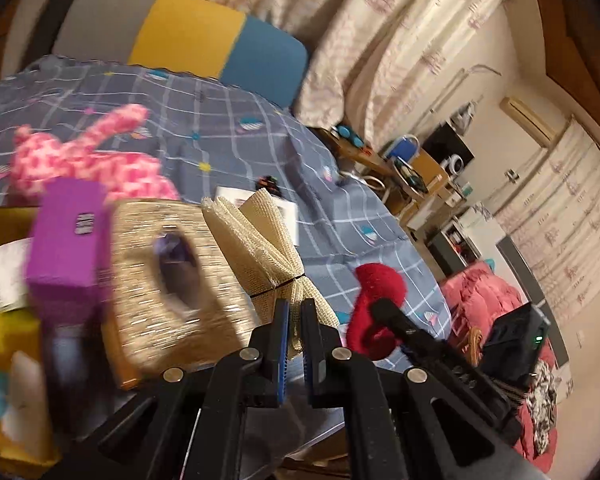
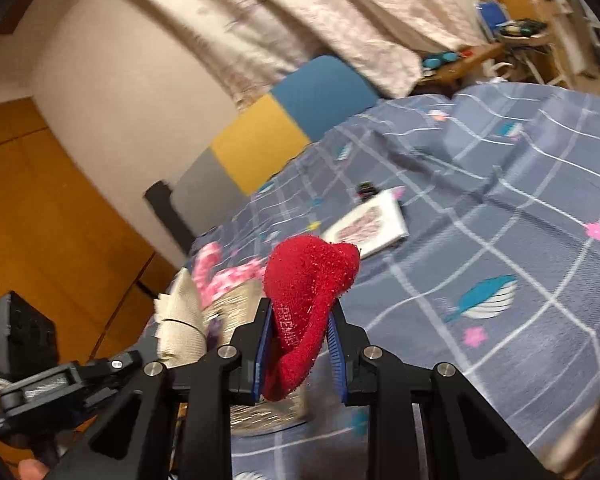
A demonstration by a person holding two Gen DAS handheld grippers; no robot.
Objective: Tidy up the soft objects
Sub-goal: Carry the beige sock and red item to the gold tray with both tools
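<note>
At the bottom centre of the left wrist view, the left gripper (image 1: pixel 295 312) is clamped tight on the tail end of a cream mesh cloth (image 1: pixel 260 248), just below the dark band that ties it into a bundle; gripping the narrow end lets the wider folds stand up and clear of the bed (image 1: pixel 260 136). At the bottom centre of the right wrist view, the right gripper (image 2: pixel 300 316) pinches a red knit piece (image 2: pixel 308 280) between its blue pads, jaws part closed around its bulk, the top flopping over toward the right. Both soft things appear lifted off the cover, probably for carrying to one spot. Left of the cloth sits a woven basket (image 1: pixel 172 272), blurred, a likely home for them, with a purple box (image 1: pixel 66 240) at its near side. Farther up the left, a pink plush (image 1: pixel 80 160) lies on the checked cover, still to be gathered. A white card (image 2: pixel 370 228) lies mid-bed.
</note>
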